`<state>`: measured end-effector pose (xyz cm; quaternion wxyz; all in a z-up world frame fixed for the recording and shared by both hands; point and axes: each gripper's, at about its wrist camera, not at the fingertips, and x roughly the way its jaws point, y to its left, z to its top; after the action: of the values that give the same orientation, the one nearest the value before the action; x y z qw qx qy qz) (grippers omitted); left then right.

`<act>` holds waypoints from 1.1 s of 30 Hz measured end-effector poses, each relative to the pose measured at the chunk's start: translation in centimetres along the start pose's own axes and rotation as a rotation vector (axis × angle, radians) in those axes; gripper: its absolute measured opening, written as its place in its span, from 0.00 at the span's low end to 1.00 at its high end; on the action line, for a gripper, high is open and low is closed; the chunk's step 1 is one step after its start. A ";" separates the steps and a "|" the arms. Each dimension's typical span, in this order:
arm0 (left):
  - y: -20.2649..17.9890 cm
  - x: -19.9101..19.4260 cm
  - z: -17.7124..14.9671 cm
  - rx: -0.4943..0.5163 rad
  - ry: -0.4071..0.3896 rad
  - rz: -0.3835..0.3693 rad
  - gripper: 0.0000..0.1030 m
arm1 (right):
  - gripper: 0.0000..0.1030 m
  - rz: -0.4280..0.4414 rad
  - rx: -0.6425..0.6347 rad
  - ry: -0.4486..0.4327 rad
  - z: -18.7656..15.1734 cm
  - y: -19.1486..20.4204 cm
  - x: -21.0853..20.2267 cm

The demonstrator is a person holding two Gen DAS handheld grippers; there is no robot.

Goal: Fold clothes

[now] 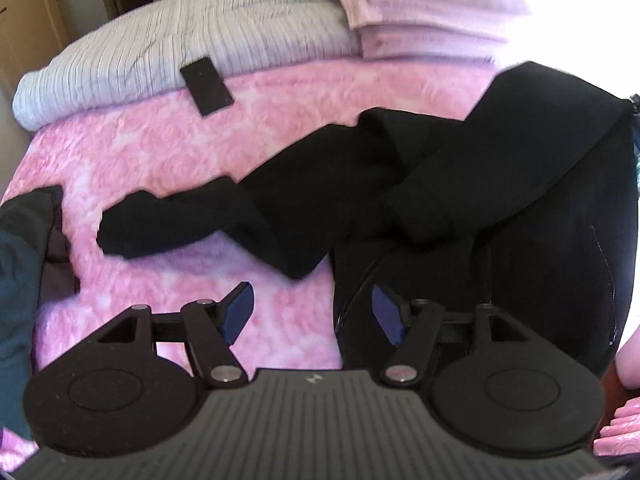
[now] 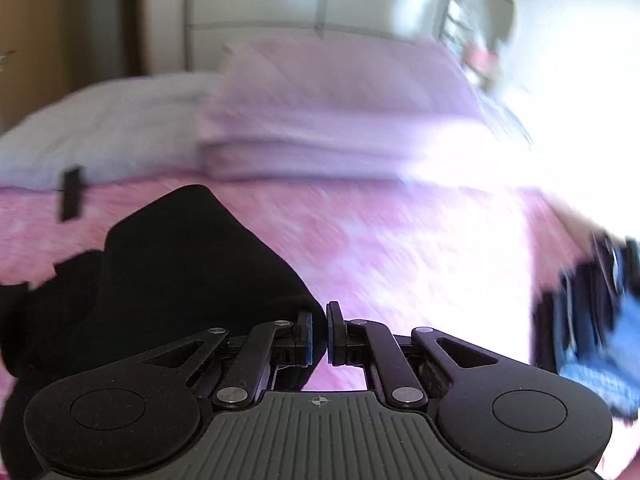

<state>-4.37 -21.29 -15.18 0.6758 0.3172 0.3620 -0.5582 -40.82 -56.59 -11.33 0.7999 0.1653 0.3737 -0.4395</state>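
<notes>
Black fabric of the garment point(image 1: 320, 208) lay spread across the pink bedspread point(image 1: 168, 152), one long part reaching toward 9 o'clock in the left wrist view and the bulk gathered at 3 o'clock. The left gripper point(image 1: 312, 312) hung above the bedspread at 6 o'clock with its jaws wide apart and holding nothing. The right gripper point(image 2: 319, 334) had its jaws closed to a narrow gap, pinching an edge of the black garment point(image 2: 168, 264), which rose toward 10 o'clock in the right wrist view. A striped grey blanket point(image 1: 160, 64) sat at 11 o'clock, with a dark flat rectangle point(image 1: 207, 86) against it. Folded lilac bedding point(image 1: 424, 4) sat at 1 o'clock. Dark clothing point(image 1: 24, 256) lay at 9 o'clock.
</notes>
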 end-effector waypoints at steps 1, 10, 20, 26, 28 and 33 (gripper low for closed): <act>-0.7 0.4 -0.2 -0.007 0.016 0.003 0.60 | 0.05 0.002 0.012 0.030 -0.6 -1.2 1.0; -4.0 5.7 -2.5 0.055 0.155 0.032 0.60 | 0.26 0.089 0.169 0.194 -2.6 -9.0 6.6; 0.3 11.1 -4.5 -0.061 0.204 -0.266 0.60 | 0.68 0.173 0.261 0.300 -9.7 -6.3 4.8; 0.1 14.1 -4.9 -0.146 0.250 -0.436 0.07 | 0.68 0.314 0.417 0.398 -19.6 -0.6 3.9; -0.6 12.8 -4.5 -0.080 0.256 -0.411 0.04 | 0.68 0.343 0.530 0.381 -21.3 -0.3 3.1; 1.0 4.8 -2.5 -0.027 0.201 -0.446 0.04 | 0.03 0.370 0.562 0.405 -19.6 -0.2 1.0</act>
<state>-3.21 -21.57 -20.51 0.5008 0.2744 0.4957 -0.6543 -49.48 -45.66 -25.12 0.6993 0.5259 0.3530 -0.3314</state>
